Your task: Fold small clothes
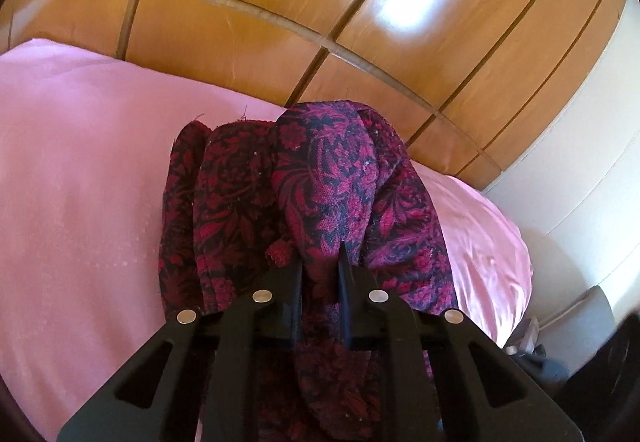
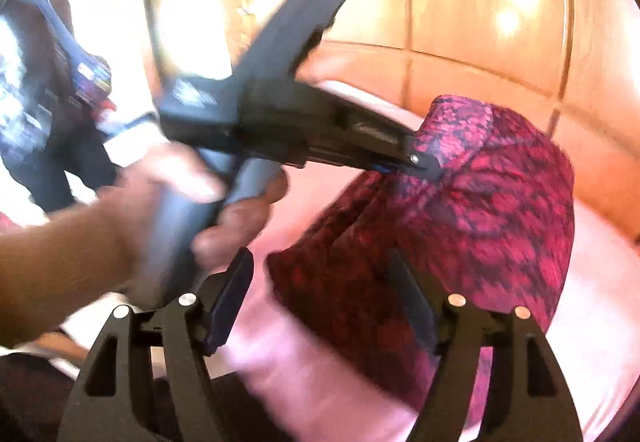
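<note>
A small garment [image 1: 320, 169] of dark red and magenta floral cloth lies bunched on a pink bedsheet [image 1: 80, 161]. My left gripper [image 1: 320, 258] is shut on a raised fold of it, with cloth pinched between the two black fingers. In the right wrist view the same garment [image 2: 500, 201] is lifted in a hump. The left gripper [image 2: 426, 163] bites its upper edge, and a person's hand [image 2: 160, 209] holds that gripper's handle. My right gripper [image 2: 320, 258] stands open, its fingers wide apart. The cloth's lower edge lies against the right finger [image 2: 416, 298], not pinched.
Glossy wooden panels [image 1: 280, 21] rise just behind the bed. A cream wall [image 1: 580, 161] and dark objects on the floor [image 1: 552, 358] lie past the bed's right edge. Blurred clutter [image 2: 60, 101] sits at the left of the right wrist view.
</note>
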The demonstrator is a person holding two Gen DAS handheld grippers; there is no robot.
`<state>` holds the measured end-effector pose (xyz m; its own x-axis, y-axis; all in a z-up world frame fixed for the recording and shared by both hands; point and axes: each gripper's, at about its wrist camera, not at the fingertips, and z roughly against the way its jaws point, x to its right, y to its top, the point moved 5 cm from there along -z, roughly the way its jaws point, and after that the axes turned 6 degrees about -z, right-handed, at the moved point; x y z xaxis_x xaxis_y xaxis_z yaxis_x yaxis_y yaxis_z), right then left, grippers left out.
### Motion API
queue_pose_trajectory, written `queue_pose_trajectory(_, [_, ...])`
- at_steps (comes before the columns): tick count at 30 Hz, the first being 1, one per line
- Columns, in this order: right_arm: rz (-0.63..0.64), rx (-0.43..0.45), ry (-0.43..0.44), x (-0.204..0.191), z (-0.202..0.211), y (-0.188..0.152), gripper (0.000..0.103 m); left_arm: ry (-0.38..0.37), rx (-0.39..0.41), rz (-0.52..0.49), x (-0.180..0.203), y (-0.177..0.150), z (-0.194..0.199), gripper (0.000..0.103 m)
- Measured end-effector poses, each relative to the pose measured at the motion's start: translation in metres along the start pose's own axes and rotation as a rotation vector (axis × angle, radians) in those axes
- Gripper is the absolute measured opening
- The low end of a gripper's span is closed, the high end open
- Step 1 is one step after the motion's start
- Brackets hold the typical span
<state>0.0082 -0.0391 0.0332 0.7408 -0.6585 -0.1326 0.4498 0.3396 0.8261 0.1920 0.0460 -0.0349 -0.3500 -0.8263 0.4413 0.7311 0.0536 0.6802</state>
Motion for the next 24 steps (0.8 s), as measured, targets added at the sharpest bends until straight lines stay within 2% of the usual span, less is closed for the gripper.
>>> queue_pose_trajectory(2, [-0.092, 0.030, 0.078, 0.019, 0.031, -0.001, 0.070, 0.003, 0.003, -0.001, -0.001, -0.002, 0.003, 0.013])
queue_pose_trajectory(3, [-0.133, 0.050, 0.086, 0.023, 0.043, 0.000, 0.070, 0.002, 0.006, 0.002, -0.002, -0.002, 0.004, 0.013])
queue_pose_trajectory(4, [-0.190, 0.075, 0.070, 0.041, 0.054, 0.003, 0.069, 0.000, 0.010, 0.007, -0.003, -0.003, 0.005, 0.013])
queue_pose_trajectory(5, [-0.216, 0.091, 0.040, 0.061, 0.056, 0.005, 0.064, 0.000, 0.012, 0.012, -0.004, -0.004, 0.006, 0.013])
queue_pose_trajectory(6, [-0.230, 0.101, 0.001, 0.069, 0.055, 0.008, 0.057, 0.003, 0.016, 0.017, -0.005, -0.004, 0.007, 0.013])
queue_pose_trajectory(8, [-0.257, 0.096, -0.063, 0.084, 0.047, 0.009, 0.053, 0.009, 0.022, 0.023, -0.005, -0.003, 0.010, 0.013])
queue_pose_trajectory(10, [-0.274, 0.083, -0.082, 0.090, 0.035, 0.011, 0.047, 0.022, 0.029, 0.020, -0.007, 0.001, 0.017, 0.013])
queue_pose_trajectory(13, [-0.265, 0.041, -0.100, 0.083, 0.002, 0.015, 0.047, 0.069, 0.042, 0.017, -0.016, 0.012, 0.027, 0.013])
queue_pose_trajectory(15, [-0.209, 0.019, -0.134, 0.077, -0.016, 0.010, 0.047, 0.118, 0.025, 0.045, -0.032, 0.014, 0.028, 0.013])
queue_pose_trajectory(17, [-0.165, 0.007, -0.174, 0.068, -0.042, 0.008, 0.047, 0.185, -0.016, 0.068, -0.048, 0.004, 0.020, 0.013])
queue_pose_trajectory(19, [-0.119, 0.002, -0.217, 0.066, -0.059, -0.003, 0.047, 0.213, -0.045, 0.080, -0.054, -0.015, 0.010, 0.013])
queue_pose_trajectory(21, [-0.093, 0.016, -0.225, 0.067, -0.066, -0.012, 0.047, 0.254, -0.033, 0.064, -0.053, -0.029, 0.007, 0.013])
queue_pose_trajectory(24, [-0.060, 0.024, -0.204, 0.066, -0.059, -0.016, 0.048, 0.306, 0.005, 0.069, -0.043, -0.028, 0.015, 0.018])
